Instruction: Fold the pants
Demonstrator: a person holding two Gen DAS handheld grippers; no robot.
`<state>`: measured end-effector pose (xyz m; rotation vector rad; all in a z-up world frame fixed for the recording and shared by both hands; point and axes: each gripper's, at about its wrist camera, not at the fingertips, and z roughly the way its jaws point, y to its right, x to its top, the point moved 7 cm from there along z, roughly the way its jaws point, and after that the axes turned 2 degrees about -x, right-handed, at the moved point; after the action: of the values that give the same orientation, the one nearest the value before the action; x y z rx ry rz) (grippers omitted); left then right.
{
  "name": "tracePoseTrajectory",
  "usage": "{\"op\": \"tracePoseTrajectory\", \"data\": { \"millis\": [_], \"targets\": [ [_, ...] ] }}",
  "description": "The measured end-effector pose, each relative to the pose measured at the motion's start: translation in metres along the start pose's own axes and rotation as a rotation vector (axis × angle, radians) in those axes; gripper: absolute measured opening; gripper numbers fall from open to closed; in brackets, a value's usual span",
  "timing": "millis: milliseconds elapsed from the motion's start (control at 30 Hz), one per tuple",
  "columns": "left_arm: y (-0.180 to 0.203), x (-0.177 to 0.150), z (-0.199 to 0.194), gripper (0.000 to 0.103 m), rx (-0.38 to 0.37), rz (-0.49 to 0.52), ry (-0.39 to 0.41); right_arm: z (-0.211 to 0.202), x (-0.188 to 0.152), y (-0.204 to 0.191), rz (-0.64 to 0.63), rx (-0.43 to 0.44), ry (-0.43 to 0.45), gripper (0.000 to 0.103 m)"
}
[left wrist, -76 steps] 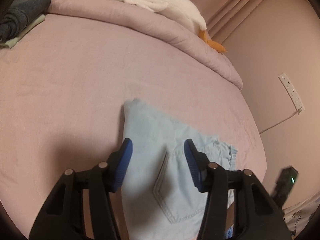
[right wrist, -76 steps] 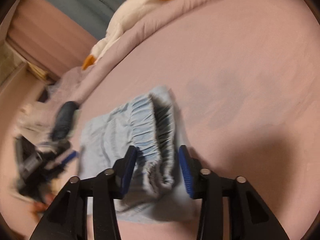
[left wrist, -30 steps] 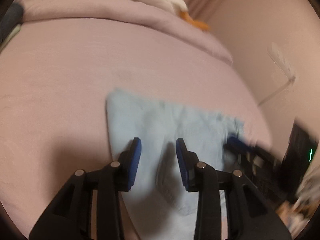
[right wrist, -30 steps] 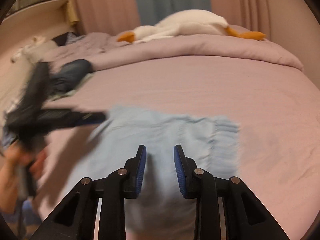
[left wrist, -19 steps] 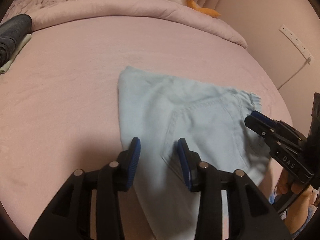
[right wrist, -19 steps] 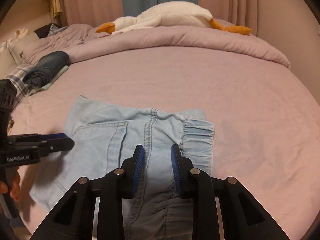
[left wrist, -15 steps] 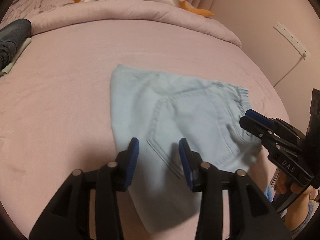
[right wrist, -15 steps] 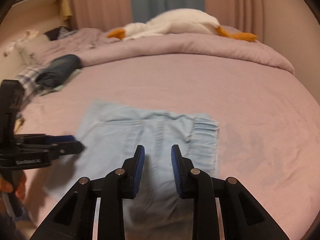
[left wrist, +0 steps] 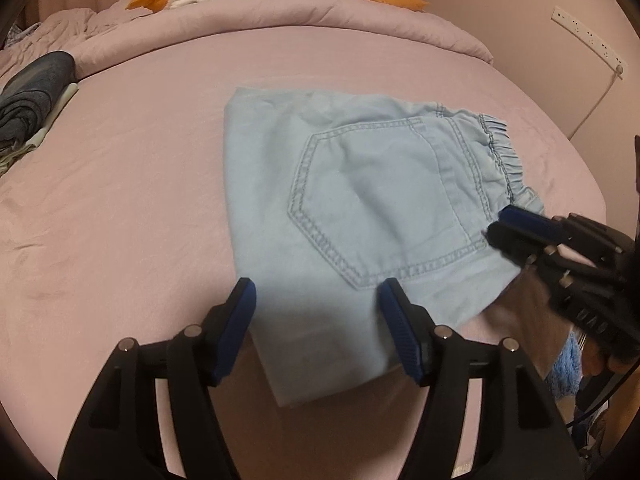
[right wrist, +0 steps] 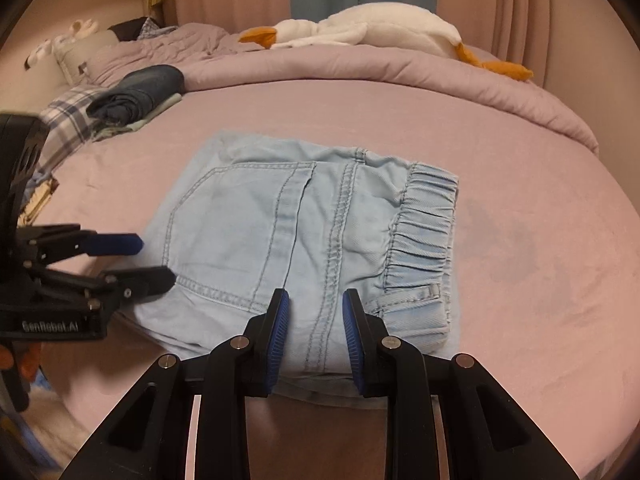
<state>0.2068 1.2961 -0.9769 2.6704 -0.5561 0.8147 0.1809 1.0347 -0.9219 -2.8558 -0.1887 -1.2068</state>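
Observation:
Light blue denim pants (left wrist: 360,208) lie folded in a compact rectangle on the pink bed, back pocket up, elastic waistband at the right; they also show in the right wrist view (right wrist: 304,232). My left gripper (left wrist: 316,304) is open and empty, just above the near edge of the pants. My right gripper (right wrist: 314,308) is open with a narrower gap, empty, above the near edge by the centre seam. Each gripper shows in the other view: the right gripper (left wrist: 516,228) by the waistband corner, the left gripper (right wrist: 140,260) at the pocket-side edge.
A white goose plush (right wrist: 360,28) lies on the rolled pink duvet (right wrist: 400,72) at the back. Folded dark jeans (right wrist: 136,92) sit on other clothes at the left. A pink wall with a power strip (left wrist: 584,32) stands right of the bed.
My left gripper has opened wider. Both grippers have drawn back slightly from the folded pants, which lie still and flat.

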Motion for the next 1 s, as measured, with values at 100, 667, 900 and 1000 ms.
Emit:
{"op": "tracePoseTrajectory", "data": {
  "millis": [100,667,900,1000],
  "targets": [
    [-0.006,-0.005,0.0,0.066,0.003,-0.02,-0.012,-0.015,0.007,0.002,0.029,0.033,0.053,0.026],
    [-0.01,-0.002,-0.017,0.064,0.008,-0.068,0.01,-0.026,0.018,0.036,0.113,0.001,0.083,0.026],
    [0.008,0.032,-0.002,0.065,-0.027,-0.051,0.046,-0.01,0.046,0.05,0.144,-0.014,0.111,0.026],
    [0.012,0.038,0.017,0.065,-0.01,-0.034,0.01,0.008,0.04,0.047,0.142,-0.016,0.069,0.026]
  ]
}}
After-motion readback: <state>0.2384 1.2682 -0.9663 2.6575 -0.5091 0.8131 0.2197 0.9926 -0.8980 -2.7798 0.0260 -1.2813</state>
